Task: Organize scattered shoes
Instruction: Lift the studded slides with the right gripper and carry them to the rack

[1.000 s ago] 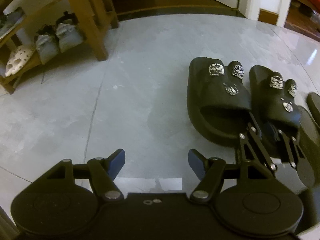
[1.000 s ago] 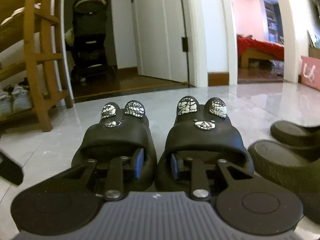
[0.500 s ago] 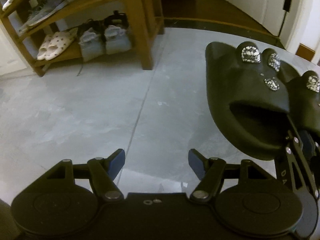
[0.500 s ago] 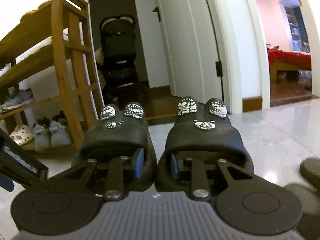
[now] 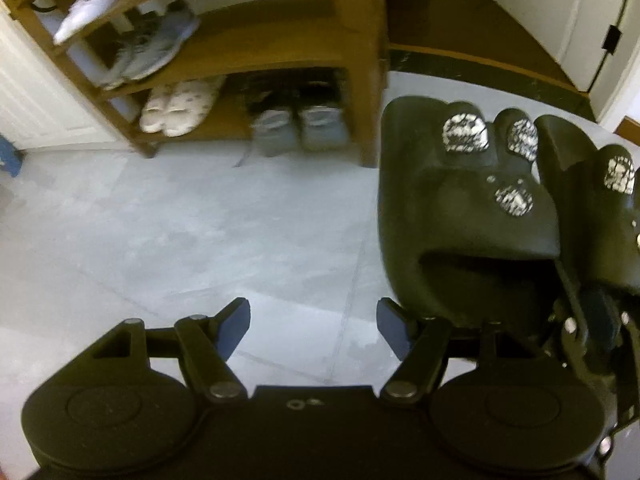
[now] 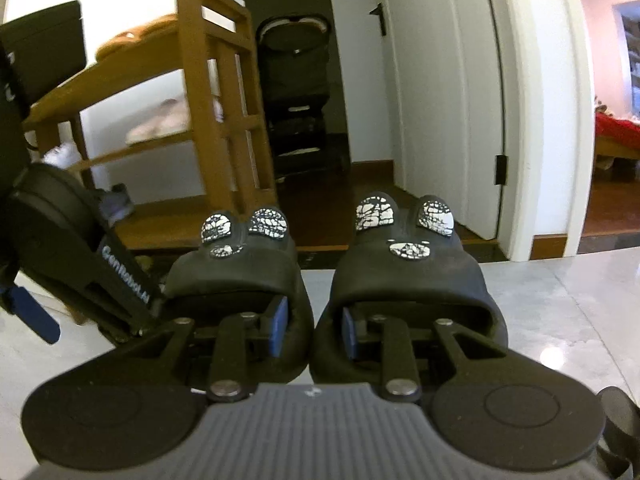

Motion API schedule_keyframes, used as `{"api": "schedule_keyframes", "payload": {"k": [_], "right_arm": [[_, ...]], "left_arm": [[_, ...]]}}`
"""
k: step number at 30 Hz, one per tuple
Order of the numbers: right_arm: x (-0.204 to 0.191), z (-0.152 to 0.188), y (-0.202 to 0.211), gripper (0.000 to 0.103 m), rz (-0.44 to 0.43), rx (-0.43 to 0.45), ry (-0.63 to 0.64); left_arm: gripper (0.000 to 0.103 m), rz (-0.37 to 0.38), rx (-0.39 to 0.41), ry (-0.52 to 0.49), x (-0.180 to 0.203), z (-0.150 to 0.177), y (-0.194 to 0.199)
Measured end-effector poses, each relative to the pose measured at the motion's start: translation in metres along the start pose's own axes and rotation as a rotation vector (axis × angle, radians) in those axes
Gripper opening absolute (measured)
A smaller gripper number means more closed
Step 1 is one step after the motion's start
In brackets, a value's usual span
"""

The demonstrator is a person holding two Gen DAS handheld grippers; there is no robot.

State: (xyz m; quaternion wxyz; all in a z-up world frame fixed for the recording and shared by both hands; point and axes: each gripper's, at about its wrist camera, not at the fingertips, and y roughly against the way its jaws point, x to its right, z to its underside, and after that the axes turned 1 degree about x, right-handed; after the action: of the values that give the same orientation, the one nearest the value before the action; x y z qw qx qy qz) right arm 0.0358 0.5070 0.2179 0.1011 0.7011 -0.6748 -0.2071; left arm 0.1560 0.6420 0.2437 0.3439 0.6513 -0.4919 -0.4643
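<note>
My right gripper [image 6: 310, 330] is shut on a pair of black slippers [image 6: 404, 280] with white crackled studs, one finger inside each slipper, pinching their inner walls together. The pair hangs off the floor. The same pair of black slippers [image 5: 464, 208] shows at the right of the left wrist view, with the right gripper [image 5: 592, 320] below it. My left gripper [image 5: 314, 326] is open with nothing between its blue pads, above bare grey floor. The wooden shoe rack [image 5: 280, 40] stands ahead; the shoe rack [image 6: 224, 120] also shows in the right wrist view at the left.
The rack holds grey sneakers [image 5: 152, 48], white slippers [image 5: 176, 106] and a grey pair [image 5: 300, 128] on the bottom shelf. A black stroller [image 6: 296, 92] stands in the dark doorway beside a white door [image 6: 440, 100]. The left gripper's body [image 6: 80, 260] is close on the left.
Both grippers have risen and come nearer the shoe rack. The slippers have left the floor in the right gripper. The other dark shoes on the floor have dropped out of view.
</note>
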Motion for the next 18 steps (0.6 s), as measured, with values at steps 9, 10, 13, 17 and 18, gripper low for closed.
{"api": "schedule_keyframes", "payload": {"k": [9,10,13,17,18], "right_arm": [[-0.114,-0.062,0.008,0.032,-0.101,-0.032,0.058],[-0.125,-0.066,0.006,0.032,-0.113,-0.037,0.066],[-0.156,-0.076,-0.005,0.032,-0.149,-0.055,0.079],[-0.194,-0.089,-0.033,0.032,-0.19,-0.062,0.105],[-0.203,-0.09,-0.04,0.032,-0.203,-0.059,0.116]], "left_arm": [[0.07,0.009,-0.065,-0.011,-0.115,-0.041,0.018],[0.07,0.012,-0.065,-0.013,-0.124,-0.045,0.018],[0.07,0.018,-0.065,-0.019,-0.154,-0.057,0.016],[0.07,0.01,-0.041,-0.021,-0.187,-0.069,0.003],[0.07,0.005,-0.033,-0.019,-0.195,-0.072,0.0]]}}
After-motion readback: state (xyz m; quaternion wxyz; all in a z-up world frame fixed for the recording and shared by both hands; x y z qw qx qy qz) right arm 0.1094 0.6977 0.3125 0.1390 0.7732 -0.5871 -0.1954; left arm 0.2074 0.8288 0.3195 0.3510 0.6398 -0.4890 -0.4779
